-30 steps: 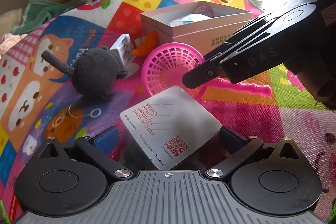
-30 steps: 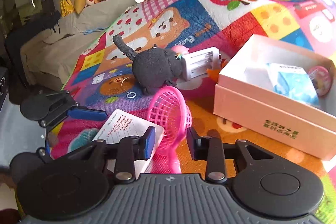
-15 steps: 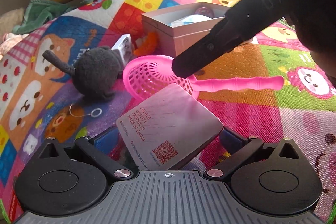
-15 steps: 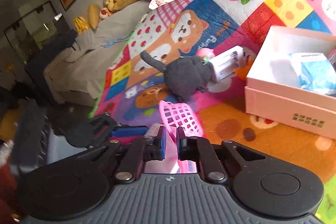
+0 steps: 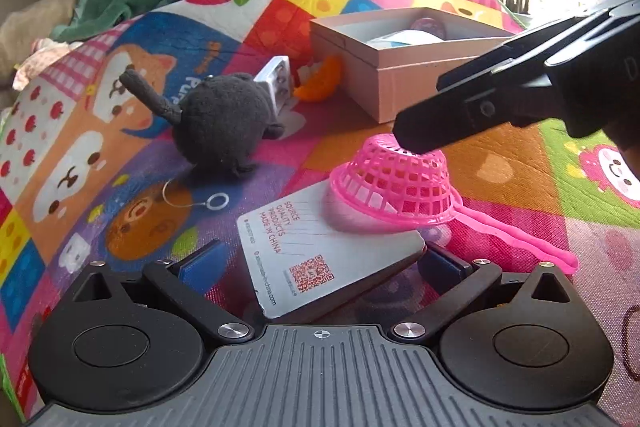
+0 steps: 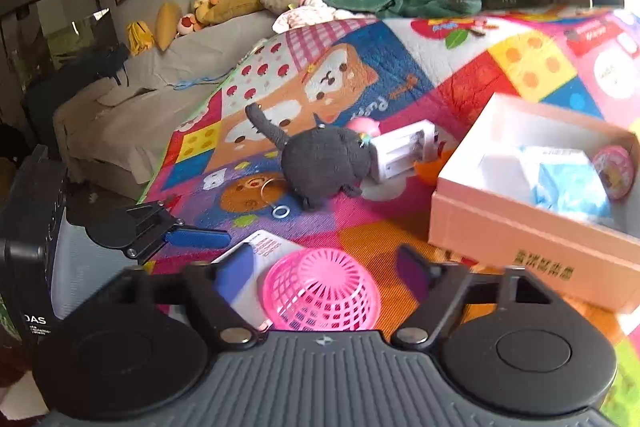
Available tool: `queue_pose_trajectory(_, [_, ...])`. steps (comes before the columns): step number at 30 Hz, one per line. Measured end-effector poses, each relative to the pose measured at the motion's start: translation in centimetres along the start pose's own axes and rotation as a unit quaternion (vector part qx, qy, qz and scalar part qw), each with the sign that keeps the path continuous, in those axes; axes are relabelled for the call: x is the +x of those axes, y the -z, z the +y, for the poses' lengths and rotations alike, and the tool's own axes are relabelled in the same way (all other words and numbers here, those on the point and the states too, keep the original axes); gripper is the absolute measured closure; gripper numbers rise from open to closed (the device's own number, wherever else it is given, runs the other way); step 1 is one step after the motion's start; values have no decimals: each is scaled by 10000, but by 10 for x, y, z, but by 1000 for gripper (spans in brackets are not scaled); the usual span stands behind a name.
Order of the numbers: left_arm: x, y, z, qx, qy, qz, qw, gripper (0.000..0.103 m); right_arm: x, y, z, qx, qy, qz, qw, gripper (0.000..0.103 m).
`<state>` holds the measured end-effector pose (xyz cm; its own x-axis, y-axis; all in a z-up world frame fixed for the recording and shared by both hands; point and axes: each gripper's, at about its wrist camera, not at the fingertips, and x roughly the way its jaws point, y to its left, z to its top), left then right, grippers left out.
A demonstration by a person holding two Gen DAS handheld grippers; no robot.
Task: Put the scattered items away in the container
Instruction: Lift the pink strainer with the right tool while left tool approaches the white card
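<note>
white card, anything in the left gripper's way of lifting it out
Yes: the pink strainer lies upside down with its rim on the white card's far corner. The open left gripper straddles the card's near end.

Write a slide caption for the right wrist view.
Open right gripper above upturned pink plastic strainer, near the cardboard box.

Glossy pink plastic strainer (image 5: 400, 183), fuzzy plush cat (image 5: 220, 123)

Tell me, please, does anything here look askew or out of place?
Yes: the pink strainer lies upside down, its rim partly on the white card, not in the box. Both grippers are open around them.
</note>
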<state>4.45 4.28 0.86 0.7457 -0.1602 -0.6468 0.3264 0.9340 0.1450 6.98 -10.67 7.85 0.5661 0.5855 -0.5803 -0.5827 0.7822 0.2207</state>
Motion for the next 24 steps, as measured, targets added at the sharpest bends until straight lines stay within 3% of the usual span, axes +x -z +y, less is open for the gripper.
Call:
queue_pose_trajectory(5, [-2, 1, -3, 76, 49, -7, 10000, 0, 29, 4, -19, 611, 1, 435, 9972, 21])
queue_pose_trajectory(7, [-3, 2, -4, 87, 108, -7, 9999, 0, 33, 9, -23, 706, -88, 559, 9959, 41])
queue_pose_trajectory(11, [-3, 2, -6, 4, 263, 54, 9996, 0, 17, 18, -25, 627, 59, 430, 9971, 44])
queue_pose_trajectory(16, [-3, 3, -19, -212, 837, 224, 9960, 0, -25, 40, -44, 685, 748, 131, 9948, 44])
queue_pose_trajectory(18, [-6, 2, -33, -37, 987, 238, 9948, 0, -44, 50, -56, 789, 1103, -22, 9908, 44])
queue_pose_trajectory(21, [-11, 0, -54, 138, 1511, 244, 9881, 0, -68, 64, -78, 1094, 1496, -208, 9825, 43])
queue_pose_trajectory(24, [-17, -4, -74, 393, 1969, 250, 9793, 0, -79, 77, -93, 1246, 1857, -307, 9742, 32])
